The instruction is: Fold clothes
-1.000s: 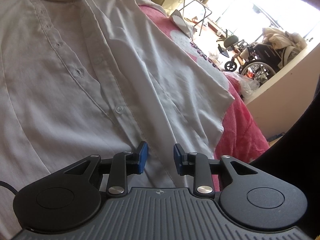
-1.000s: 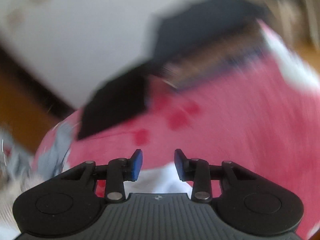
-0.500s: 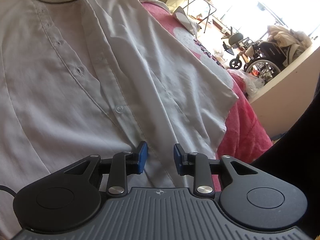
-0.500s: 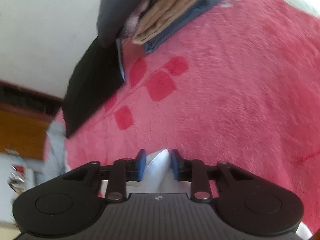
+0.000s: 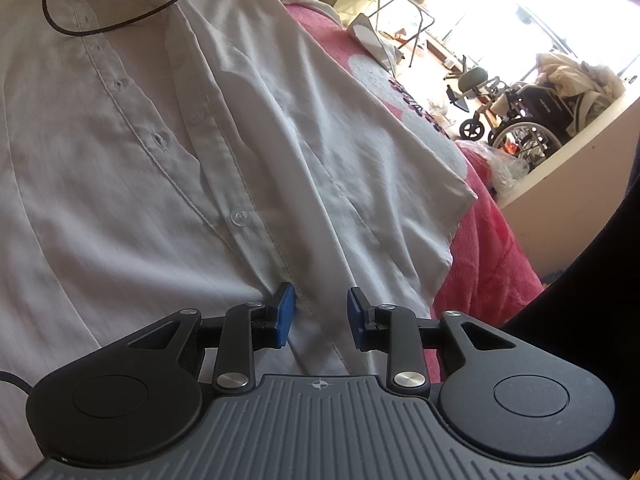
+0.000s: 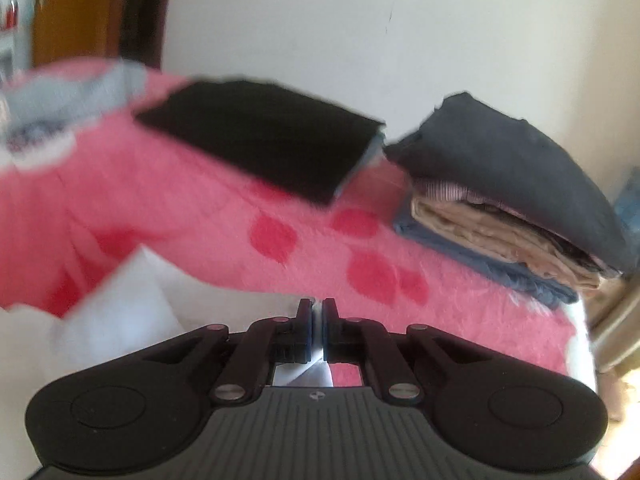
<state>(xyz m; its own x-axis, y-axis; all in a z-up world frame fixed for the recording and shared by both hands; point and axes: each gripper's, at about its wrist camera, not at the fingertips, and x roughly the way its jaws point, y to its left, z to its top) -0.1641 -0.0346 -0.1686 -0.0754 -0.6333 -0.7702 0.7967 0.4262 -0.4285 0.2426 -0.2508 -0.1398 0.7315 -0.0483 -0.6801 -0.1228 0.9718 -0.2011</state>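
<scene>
White shirt lies spread on the pink bed. Left tool narrow-gapped, astride the hem, unclamped. Right tool closing on white fabric; thin pinch may slip, dragging folds askew.

A pink blanket is covering the bed. Beyond the blanket's far edge, a wheelchair is standing in bright light, and a black cable is looping above it.
</scene>
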